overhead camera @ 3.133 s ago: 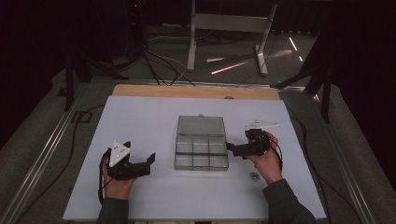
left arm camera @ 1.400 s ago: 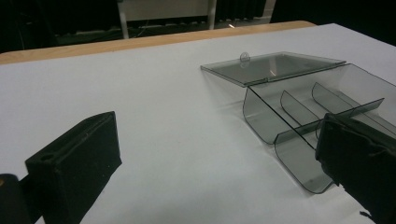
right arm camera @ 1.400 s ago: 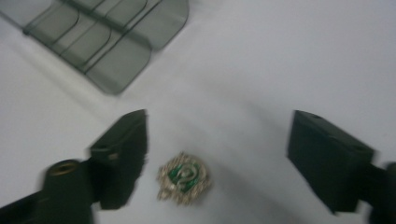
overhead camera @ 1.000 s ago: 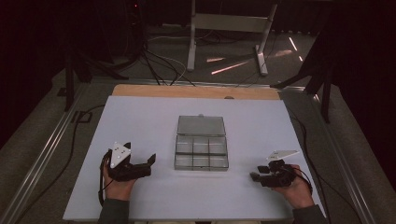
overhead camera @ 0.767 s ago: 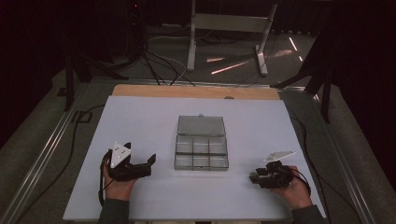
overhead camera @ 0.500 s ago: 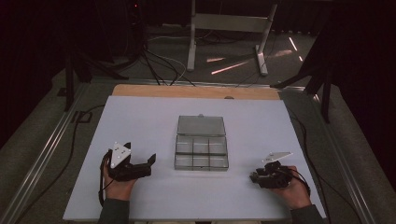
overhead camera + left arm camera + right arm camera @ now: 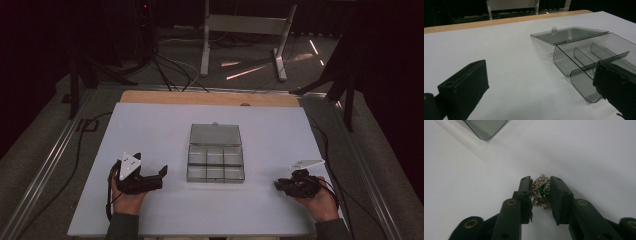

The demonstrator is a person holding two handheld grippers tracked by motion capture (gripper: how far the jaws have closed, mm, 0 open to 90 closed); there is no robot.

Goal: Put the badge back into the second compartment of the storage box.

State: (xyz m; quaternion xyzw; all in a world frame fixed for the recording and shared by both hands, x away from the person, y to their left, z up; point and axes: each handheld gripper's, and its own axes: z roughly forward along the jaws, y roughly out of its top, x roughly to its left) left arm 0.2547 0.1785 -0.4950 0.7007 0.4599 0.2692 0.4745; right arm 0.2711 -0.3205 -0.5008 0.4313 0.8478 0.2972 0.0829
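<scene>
High view: left gripper (image 7: 161, 173) rests on the white table (image 7: 150, 125), left of the open clear box (image 7: 216, 155); right gripper (image 7: 278, 185) low at the table's right front, well apart from the box.
Left gripper view: jaws spread wide, nothing between, box (image 7: 589, 57) just ahead.
Right gripper view: jaws closed on a gold-green brooch (image 7: 541, 191) at the table surface.

A box (image 7: 216, 162) sits mid-table (image 7: 150, 125), lid (image 7: 215, 134) lying open on its far side. Left gripper (image 7: 161, 172) lies near-left of it; right gripper (image 7: 278, 185) near-right, around a brooch (image 7: 541, 192).
</scene>
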